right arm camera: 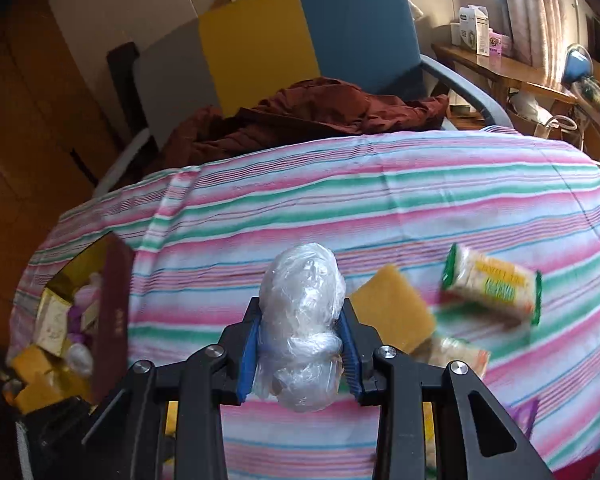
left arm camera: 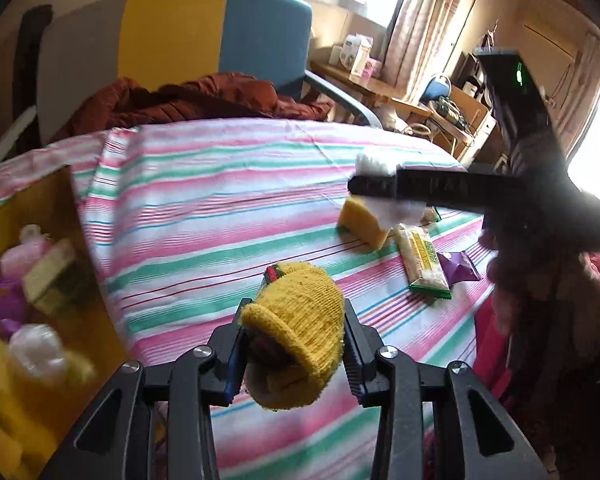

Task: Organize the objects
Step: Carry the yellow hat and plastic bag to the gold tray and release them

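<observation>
The left tongs (left arm camera: 294, 354) clamp a yellow knitted cap (left arm camera: 300, 320) above the striped cloth (left arm camera: 204, 208), while the right tongs (left arm camera: 384, 186) pinch a white plastic wad (left arm camera: 380, 164) over a yellow sponge (left arm camera: 362, 220) beside a snack packet (left arm camera: 424, 262).

The striped bed (right arm camera: 340, 200) lies bare across its middle up to the maroon jacket (right arm camera: 312, 112), while the sponge (right arm camera: 392, 312) and snack packets (right arm camera: 492, 284) crowd the right and the filled box (right arm camera: 112, 312) blocks the left.

left wrist: low, close over striped cloth (left arm camera: 220, 208) | right wrist: likewise; both face chair (right arm camera: 340, 28)
</observation>
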